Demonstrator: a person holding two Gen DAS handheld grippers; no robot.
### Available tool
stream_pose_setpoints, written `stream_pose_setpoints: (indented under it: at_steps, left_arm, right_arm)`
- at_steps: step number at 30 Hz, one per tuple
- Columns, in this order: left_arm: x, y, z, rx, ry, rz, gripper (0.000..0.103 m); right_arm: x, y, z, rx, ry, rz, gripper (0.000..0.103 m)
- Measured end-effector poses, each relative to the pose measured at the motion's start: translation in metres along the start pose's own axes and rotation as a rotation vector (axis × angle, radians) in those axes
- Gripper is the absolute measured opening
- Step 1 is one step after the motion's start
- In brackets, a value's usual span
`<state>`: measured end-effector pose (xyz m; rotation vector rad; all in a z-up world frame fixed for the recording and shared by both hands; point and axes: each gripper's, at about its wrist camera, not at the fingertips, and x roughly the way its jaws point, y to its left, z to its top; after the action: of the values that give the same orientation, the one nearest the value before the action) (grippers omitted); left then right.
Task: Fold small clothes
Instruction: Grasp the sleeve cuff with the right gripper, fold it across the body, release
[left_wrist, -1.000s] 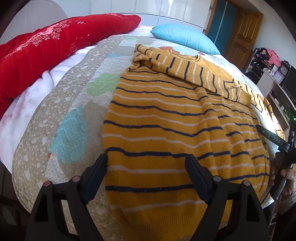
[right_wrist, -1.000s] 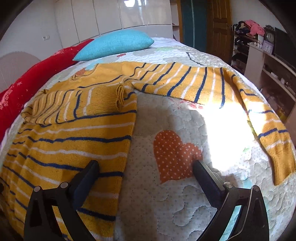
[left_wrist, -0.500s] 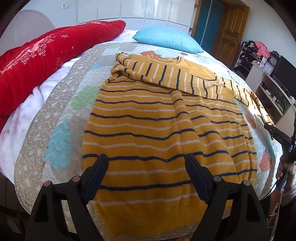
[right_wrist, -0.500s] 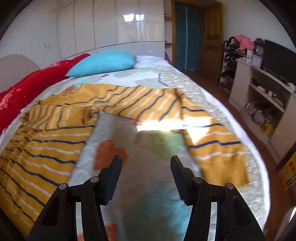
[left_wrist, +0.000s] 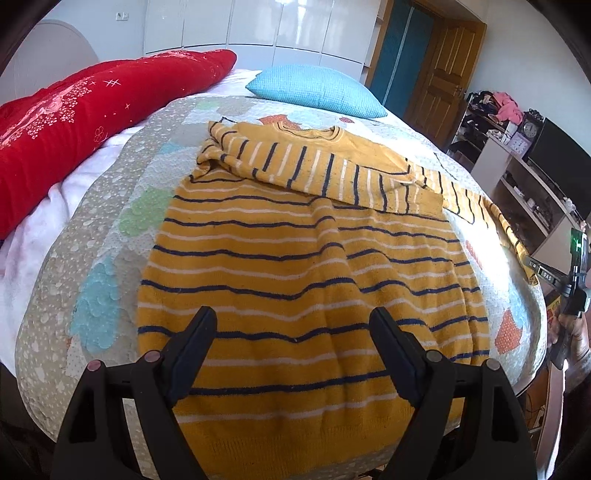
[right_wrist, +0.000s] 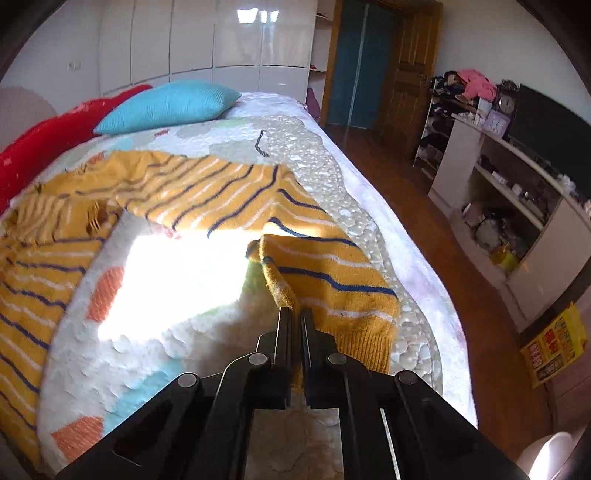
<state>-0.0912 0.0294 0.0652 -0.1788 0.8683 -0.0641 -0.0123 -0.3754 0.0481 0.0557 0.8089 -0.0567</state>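
A yellow sweater (left_wrist: 295, 266) with navy and white stripes lies flat on the quilted bed (left_wrist: 110, 221), hem toward me. One sleeve (left_wrist: 314, 170) is folded across its chest. The other sleeve (right_wrist: 332, 266) stretches out to the bed's right edge. My left gripper (left_wrist: 291, 321) hovers open above the hem with nothing between its fingers. My right gripper (right_wrist: 293, 314) is shut on the inner edge of the outstretched sleeve near its cuff, and the cloth rises into the jaws. The left wrist view shows the right gripper (left_wrist: 546, 275) at the far right, held by a hand (left_wrist: 576, 332).
A red blanket (left_wrist: 74, 122) and a blue pillow (left_wrist: 314, 88) lie at the head of the bed. Right of the bed is wooden floor (right_wrist: 424, 221), then a white shelf unit (right_wrist: 517, 206) with a dark screen. A wooden door (right_wrist: 406, 74) stands behind.
My right gripper has moved right from the sweater's body to the outstretched sleeve and closed on its edge. My left gripper has drawn back and up a little, still open.
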Motion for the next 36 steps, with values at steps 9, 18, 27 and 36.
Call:
stream_pose_setpoints:
  at_steps: [9,18,27,36]
  left_arm:
    - [-0.026,0.053,-0.011,-0.104,-0.054,-0.014,0.084]
    - [-0.049,0.112,-0.033,-0.206,-0.102,0.003,0.084]
    - [-0.049,0.15,-0.047,-0.289,-0.104,0.004,0.084]
    - [-0.054,0.146,-0.047,-0.29,-0.111,-0.035,0.084]
  right_arm:
    - [-0.052,0.097,0.109,0.109,-0.113,0.441,0.005]
    - [0.004,0.333,0.142,-0.146,0.039,0.652,0.005]
    - [0.085,0.495,0.098,-0.365,0.227,0.613,0.007]
    - [0.046,0.456,0.088,-0.419,0.122,0.636,0.056]
